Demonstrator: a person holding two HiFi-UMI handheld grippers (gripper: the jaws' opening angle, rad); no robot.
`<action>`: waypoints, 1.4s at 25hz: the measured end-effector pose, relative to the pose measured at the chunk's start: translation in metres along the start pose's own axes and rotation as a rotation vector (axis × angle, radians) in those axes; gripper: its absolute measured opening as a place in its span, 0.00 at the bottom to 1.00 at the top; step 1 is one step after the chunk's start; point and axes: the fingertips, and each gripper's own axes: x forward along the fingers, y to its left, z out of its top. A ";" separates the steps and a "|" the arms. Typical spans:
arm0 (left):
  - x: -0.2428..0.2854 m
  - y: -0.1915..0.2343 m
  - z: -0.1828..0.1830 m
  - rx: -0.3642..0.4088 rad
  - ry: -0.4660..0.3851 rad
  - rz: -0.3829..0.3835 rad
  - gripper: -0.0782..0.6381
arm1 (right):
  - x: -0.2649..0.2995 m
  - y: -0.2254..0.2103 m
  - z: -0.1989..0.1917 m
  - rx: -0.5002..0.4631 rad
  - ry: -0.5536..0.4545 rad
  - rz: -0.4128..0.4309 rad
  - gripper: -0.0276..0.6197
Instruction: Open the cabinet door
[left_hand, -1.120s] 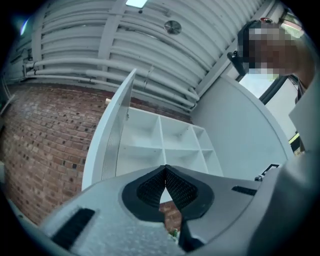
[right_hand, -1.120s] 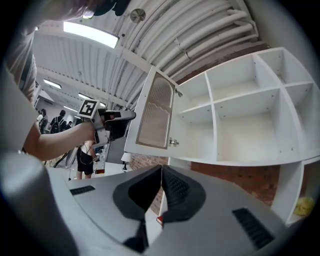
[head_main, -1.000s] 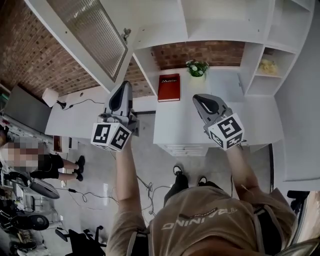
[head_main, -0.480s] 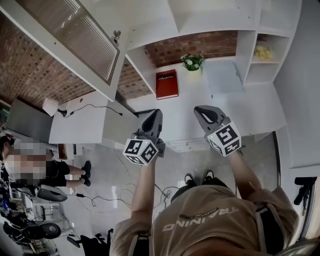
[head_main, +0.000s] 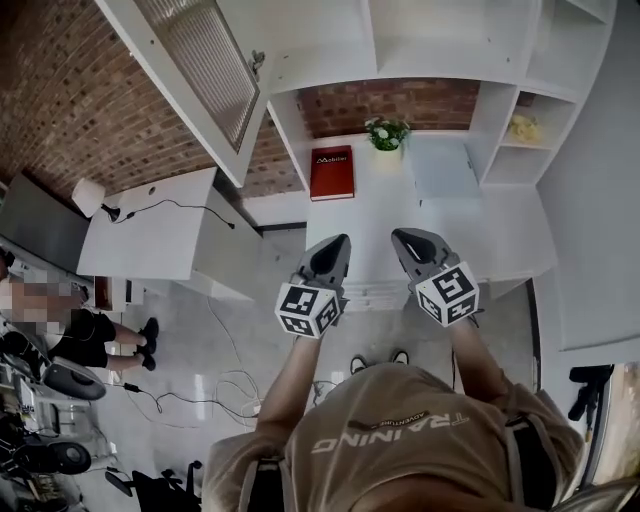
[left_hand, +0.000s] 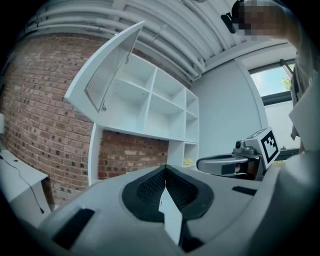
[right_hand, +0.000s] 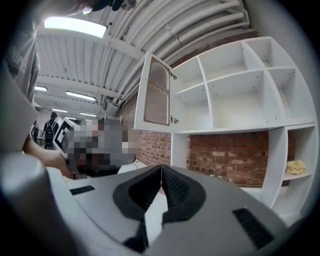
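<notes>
The cabinet door (head_main: 195, 75) already stands swung wide at the upper left of the head view, well apart from both grippers. My left gripper (head_main: 338, 245) and right gripper (head_main: 402, 238) sit at centre frame, jaws pressed together on nothing. I judge the door light and stiff on its hinges. I'd hold its white frame edge, not the ribbed, possibly fragile pane.

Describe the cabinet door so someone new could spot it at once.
Find the white shelf unit against the brick wall. At its upper left, the cabinet door hangs swung wide open. It alone has a ribbed insert in a white frame; the neighbouring compartments have no doors.
</notes>
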 end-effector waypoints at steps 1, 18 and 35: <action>0.000 0.001 0.000 0.005 -0.002 0.001 0.12 | 0.000 0.004 -0.001 0.016 -0.003 -0.004 0.06; -0.004 0.012 0.027 0.060 -0.065 -0.008 0.12 | 0.001 0.005 0.012 -0.044 -0.011 -0.078 0.06; -0.007 0.009 0.031 0.078 -0.071 -0.030 0.12 | 0.003 0.009 0.016 -0.055 -0.013 -0.075 0.06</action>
